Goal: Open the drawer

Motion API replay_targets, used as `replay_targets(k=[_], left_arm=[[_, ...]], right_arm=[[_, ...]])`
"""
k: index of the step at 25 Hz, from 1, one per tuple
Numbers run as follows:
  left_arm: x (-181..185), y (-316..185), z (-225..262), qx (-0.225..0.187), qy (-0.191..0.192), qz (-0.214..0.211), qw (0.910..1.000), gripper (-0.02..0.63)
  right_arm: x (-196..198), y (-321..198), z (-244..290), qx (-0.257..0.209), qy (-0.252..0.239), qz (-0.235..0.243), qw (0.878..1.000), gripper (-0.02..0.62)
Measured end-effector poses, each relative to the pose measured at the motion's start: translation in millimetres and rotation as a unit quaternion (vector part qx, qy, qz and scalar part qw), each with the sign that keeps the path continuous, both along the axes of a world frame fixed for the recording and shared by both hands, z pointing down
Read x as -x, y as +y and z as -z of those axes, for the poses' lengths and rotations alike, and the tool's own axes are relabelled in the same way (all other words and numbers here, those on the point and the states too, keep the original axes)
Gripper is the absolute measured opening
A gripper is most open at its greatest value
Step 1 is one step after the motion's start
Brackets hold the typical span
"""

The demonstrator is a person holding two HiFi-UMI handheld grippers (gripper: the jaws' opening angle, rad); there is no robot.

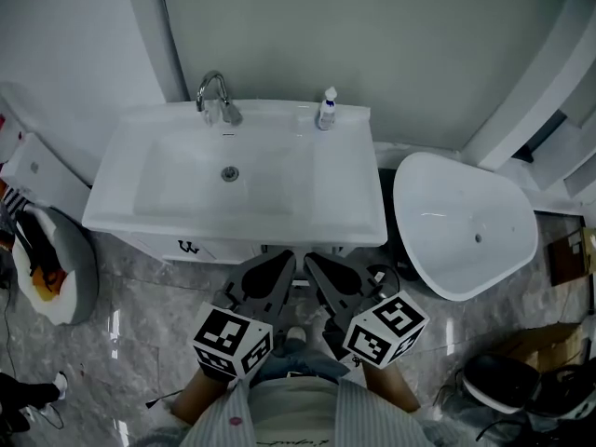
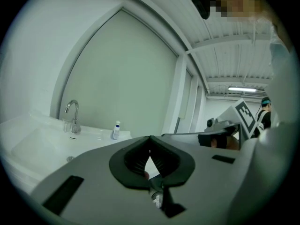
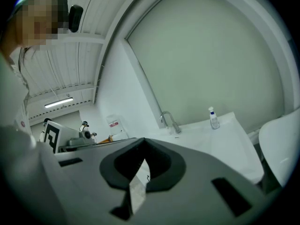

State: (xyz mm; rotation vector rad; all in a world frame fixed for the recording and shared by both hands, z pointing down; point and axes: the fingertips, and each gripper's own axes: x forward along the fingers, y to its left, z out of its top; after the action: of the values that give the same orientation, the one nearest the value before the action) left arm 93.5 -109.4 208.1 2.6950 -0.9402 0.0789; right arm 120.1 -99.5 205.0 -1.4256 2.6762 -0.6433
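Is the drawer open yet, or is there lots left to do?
Nothing looks done yet: no drawer sticks out of the cabinet front under the sink. Nothing is in hand either: the left tool and right tool are both shut and empty, held short of the cabinet. To do: grip the drawer and pull it out.

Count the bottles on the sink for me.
1: a small bottle at the sink's back rim, right of the faucet. None other shows.
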Motion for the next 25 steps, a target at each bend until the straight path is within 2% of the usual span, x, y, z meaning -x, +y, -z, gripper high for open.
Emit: replay_targets(k=[12,25], left_arm=[[3.4,3.5,2.9,-0.003,0.009,-0.007,0.9999,0.017],[3.5,11.4,0.5,0.007,0.014,0.002,0.9999,0.017]], right_arm=[[0.6,3.4,-1.6,0.003,-0.018,-0.002,1.000,0.008],[0.4,11.4,-5.8,0.011,-0.006,0.010,1.000,0.008]])
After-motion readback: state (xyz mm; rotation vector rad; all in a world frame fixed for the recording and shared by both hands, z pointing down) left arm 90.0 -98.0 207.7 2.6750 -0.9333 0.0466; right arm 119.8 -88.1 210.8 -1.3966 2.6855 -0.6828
